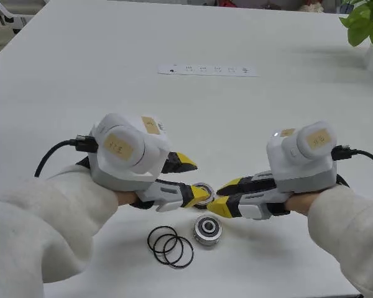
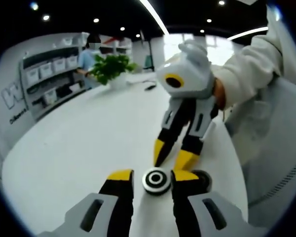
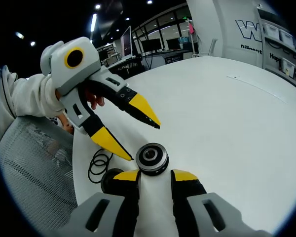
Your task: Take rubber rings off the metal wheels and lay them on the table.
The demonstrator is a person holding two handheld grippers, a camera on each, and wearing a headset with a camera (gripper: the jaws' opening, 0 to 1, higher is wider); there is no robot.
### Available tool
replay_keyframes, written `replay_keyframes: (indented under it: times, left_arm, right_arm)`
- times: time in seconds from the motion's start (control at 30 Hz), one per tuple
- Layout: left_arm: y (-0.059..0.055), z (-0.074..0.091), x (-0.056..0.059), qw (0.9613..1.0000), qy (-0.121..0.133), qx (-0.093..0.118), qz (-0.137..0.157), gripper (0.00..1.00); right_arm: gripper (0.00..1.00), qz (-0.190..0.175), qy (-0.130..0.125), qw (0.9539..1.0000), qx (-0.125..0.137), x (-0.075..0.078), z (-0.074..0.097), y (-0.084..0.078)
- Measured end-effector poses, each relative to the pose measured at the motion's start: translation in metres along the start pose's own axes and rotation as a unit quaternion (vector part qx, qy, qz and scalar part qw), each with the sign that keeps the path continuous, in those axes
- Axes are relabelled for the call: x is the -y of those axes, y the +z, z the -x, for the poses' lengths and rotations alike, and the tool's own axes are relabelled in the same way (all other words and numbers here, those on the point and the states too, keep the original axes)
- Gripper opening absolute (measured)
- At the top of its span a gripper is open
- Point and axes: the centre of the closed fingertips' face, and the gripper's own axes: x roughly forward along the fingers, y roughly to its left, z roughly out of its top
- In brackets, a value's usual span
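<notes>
White and mostly bare, the workbench table (image 1: pixel 81 93) ran back to a flat white power strip (image 1: pixel 208 69) near the top centre of the head view, with a leafy green plant (image 1: pixel 363 25) in the upper right corner.

Low in the middle of that view, the two hand-held grippers met nose to nose over a round metal wheel (image 1: pixel 202 194). The left gripper (image 1: pixel 196 180) came in from the left with its yellow-tipped jaws spread wide. In its own view the wheel sat between the tips with a gap on one side, so it gripped nothing. The right gripper (image 1: pixel 216 197) came in from the right with its jaws moderately apart. In its own view the wheel lay just ahead of the tips, not between them, and it too held nothing.

Below them, toward the bottom edge, three thin black rubber rings (image 1: pixel 170 246) lay overlapping on the table. A second metal wheel (image 1: pixel 207 228) rested flat just to their right.

So three rings looked to be already off and laid down. The wheel between the grippers showed a dark outer band, probably a ring yet to be pulled. Whether the second wheel was fully stripped could not be told.
</notes>
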Motion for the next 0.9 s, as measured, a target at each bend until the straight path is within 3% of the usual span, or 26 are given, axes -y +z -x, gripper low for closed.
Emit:
replay_keyframes:
  times: [0.13, 0.47, 0.7, 0.9]
  left_arm:
    - [-0.007, -0.003, 0.000, 0.9999, 0.002, -0.013, 0.000, 0.27]
    - [-0.015, -0.008, 0.001, 0.9997, 0.002, -0.021, 0.015, 0.20]
    - [-0.016, -0.009, 0.001, 0.9989, 0.005, -0.017, 0.043, 0.15]
    - [-0.016, -0.009, 0.002, 0.9988, 0.006, -0.013, 0.046, 0.15]
  right_arm:
    - [0.20, 0.005, -0.001, 1.0000, 0.003, 0.001, 0.000, 0.002]
    - [0.18, 0.015, 0.000, 0.9999, 0.000, 0.000, -0.002, 0.001]
    - [0.16, 0.022, 0.001, 0.9998, -0.001, 0.000, -0.003, 0.001]
    - [0.15, 0.024, 0.001, 0.9997, -0.002, 0.000, -0.003, 0.000]
